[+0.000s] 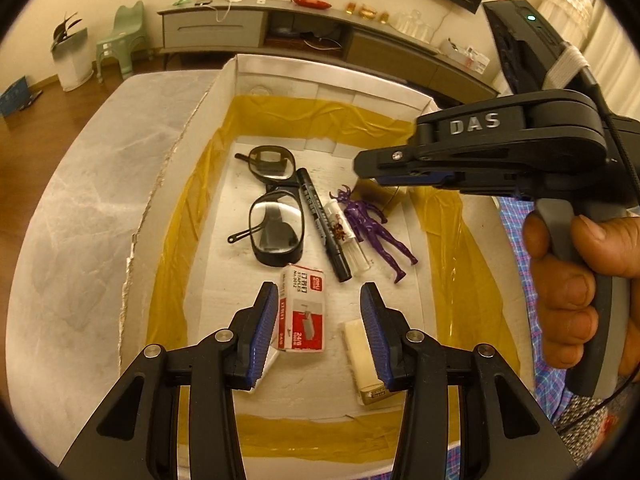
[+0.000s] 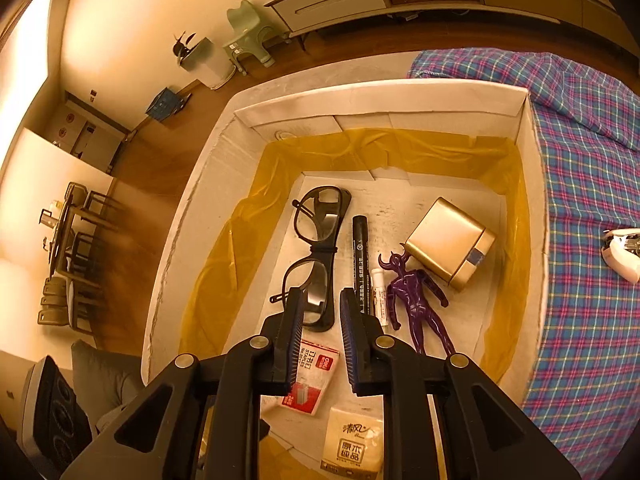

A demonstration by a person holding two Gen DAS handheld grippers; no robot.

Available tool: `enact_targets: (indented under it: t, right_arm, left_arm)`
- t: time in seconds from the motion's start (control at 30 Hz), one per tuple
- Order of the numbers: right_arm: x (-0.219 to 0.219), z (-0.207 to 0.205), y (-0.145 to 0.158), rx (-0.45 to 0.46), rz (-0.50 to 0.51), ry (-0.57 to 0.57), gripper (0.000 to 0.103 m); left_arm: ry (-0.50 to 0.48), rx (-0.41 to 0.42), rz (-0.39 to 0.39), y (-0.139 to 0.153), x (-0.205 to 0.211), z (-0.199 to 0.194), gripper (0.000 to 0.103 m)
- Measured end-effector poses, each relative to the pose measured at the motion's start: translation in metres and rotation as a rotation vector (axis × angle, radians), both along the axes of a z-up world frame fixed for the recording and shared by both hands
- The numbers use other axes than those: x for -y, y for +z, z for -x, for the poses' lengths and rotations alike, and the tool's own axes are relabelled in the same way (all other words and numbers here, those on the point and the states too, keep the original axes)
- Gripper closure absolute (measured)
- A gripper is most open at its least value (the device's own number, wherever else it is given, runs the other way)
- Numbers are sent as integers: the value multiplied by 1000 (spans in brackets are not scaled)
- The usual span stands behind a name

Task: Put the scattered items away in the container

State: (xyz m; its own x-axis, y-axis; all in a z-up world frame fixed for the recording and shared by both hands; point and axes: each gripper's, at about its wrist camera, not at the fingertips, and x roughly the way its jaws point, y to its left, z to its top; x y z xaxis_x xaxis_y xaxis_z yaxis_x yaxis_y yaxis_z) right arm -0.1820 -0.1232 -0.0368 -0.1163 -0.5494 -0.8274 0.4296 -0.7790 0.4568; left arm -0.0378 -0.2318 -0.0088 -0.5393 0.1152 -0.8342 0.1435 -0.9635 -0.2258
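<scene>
Box [image 2: 248, 168], white: glasses [image 2: 316, 264], marker [image 2: 362, 264], purple figure [image 2: 416, 300], gold tin [image 2: 448, 240] inside; far floor bare. Left gripper [image 1: 319, 322] spread, right gripper [image 2: 320, 332] slightly parted, both empty.

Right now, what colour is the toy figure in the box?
Purple; the toy figure shows best in the right wrist view.

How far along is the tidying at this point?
Mostly done: the box already holds glasses, marker, glue stick, purple figure, gold tin, staples box and tissue pack. Nothing is in hand: left gripper and right gripper are both empty over the box. Left: a white stapler on the plaid cloth.
</scene>
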Motion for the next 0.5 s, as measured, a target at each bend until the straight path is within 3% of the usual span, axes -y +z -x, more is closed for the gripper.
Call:
enact_targets:
  t: [0.5]
  right_arm:
    - [-23, -32, 13, -82, 70, 158, 77]
  left_arm:
    - [19, -38, 3, 17, -8, -17, 57]
